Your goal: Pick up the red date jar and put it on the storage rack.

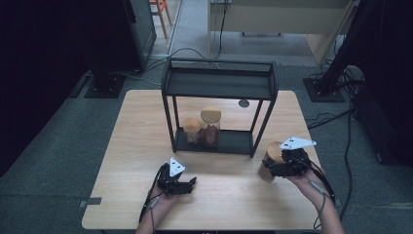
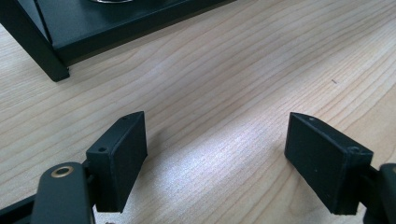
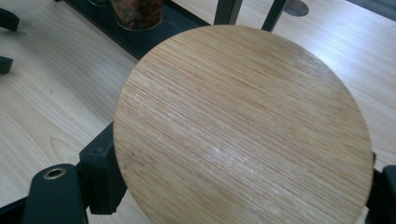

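**One jar in the right gripper, two already on the rack**

Two jaws of the right gripper (image 1: 273, 167) stand clamped on either side of a wood-lidded jar (image 1: 271, 161), just under its round lid (image 3: 243, 126); in the right gripper view the lid hides the glass body and most of both jaws. In the high view the jar sits at about four o'clock on the table (image 1: 126, 161), leaning a little, with its base at or just above the wood; I cannot tell whether it touches.

Judging by its look, the jar is glass with dark contents: stiff, moderately heavy, smooth-walled and breakable. A hold high on the body, right below the lid, seems sound as long as the jar stays near upright; the lid may only be pressed in, so lifting by the lid alone would be risky. Tilt could let the glass slide between the pads.

At about six o'clock the left gripper (image 1: 181, 184) rests low over the table with its jaws spread wide and nothing between them, pointing toward the rack.

Toward twelve o'clock stands the black rack (image 1: 219, 85). On its lower shelf two similar jars, a short one (image 1: 192, 130) and a taller one (image 1: 211, 126), stand close together, leaving free shelf to their right.
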